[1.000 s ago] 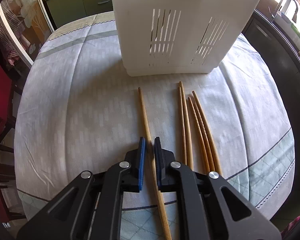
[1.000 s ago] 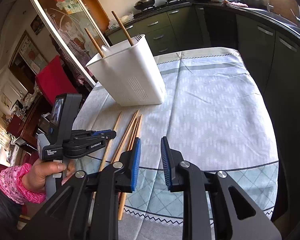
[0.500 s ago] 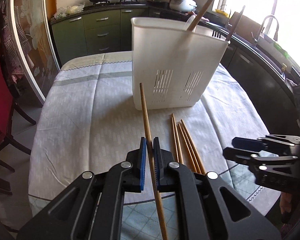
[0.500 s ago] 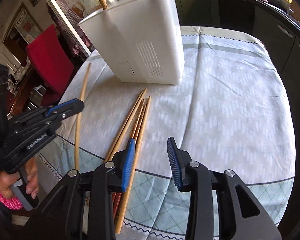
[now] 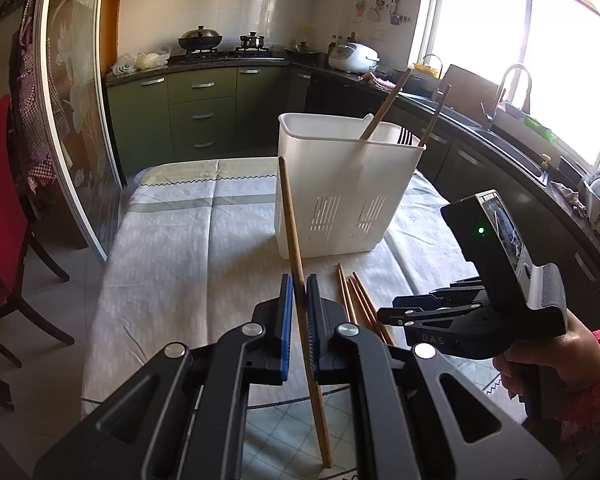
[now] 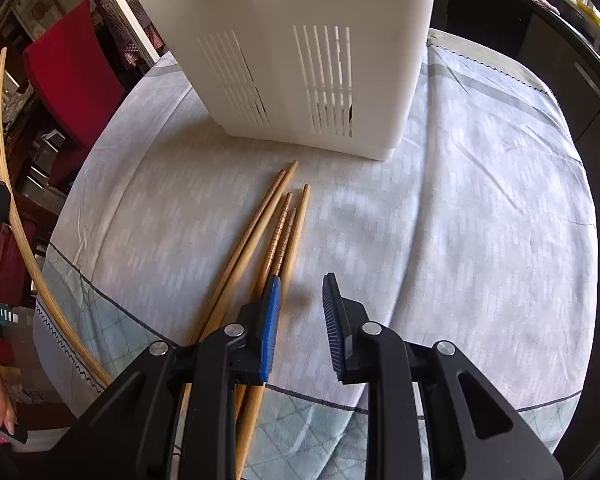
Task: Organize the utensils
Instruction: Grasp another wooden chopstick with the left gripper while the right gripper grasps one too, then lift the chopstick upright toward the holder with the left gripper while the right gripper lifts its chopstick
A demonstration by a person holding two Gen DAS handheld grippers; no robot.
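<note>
Left wrist: my left gripper (image 5: 297, 300) clamps chopstick (image 5: 290, 220); holder (image 5: 340, 184) hides upper wall. Right gripper (image 6: 300, 312), jaws just narrowing, holds nothing; loose chopsticks (image 6: 260, 240) run under it.

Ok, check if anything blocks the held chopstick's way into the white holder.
Nothing visible does. The left gripper is shut on the chopstick, lifted clear of the table, its tip in front of the holder's near wall. The holder's top is open; two chopsticks lean at its far side.
</note>
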